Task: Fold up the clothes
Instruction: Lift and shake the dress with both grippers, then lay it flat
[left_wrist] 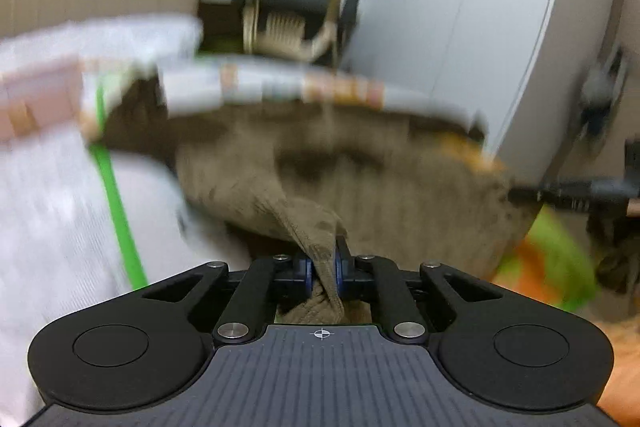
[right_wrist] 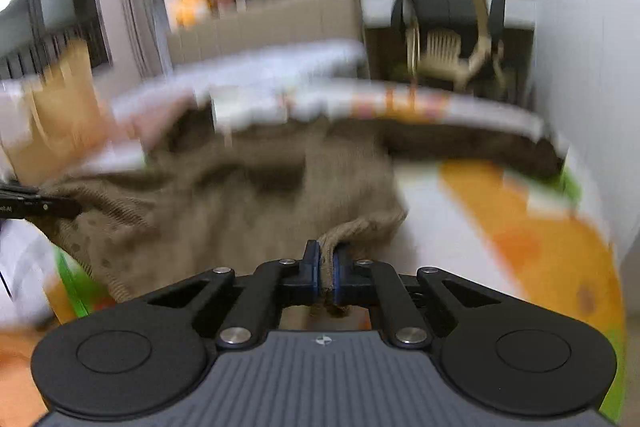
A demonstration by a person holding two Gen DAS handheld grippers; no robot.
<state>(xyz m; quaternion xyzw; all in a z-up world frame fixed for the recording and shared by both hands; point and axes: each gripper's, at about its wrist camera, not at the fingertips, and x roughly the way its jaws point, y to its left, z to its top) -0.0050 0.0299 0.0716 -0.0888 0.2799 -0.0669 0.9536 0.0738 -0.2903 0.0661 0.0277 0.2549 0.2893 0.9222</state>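
Left view: my left gripper [left_wrist: 322, 269] clenched on edge of brown knit garment [left_wrist: 360, 179]; rest spreads ahead over mat [left_wrist: 548, 267].

Right view: my right gripper [right_wrist: 326, 267] clamped on another edge. Step: carrying fold. Next: lay edges down aligned.

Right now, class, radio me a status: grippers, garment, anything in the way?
Left gripper and right gripper: jaws shut on brown knit garment. Garment bunched over patterned mat. Frames blurred; no obstruction seen.
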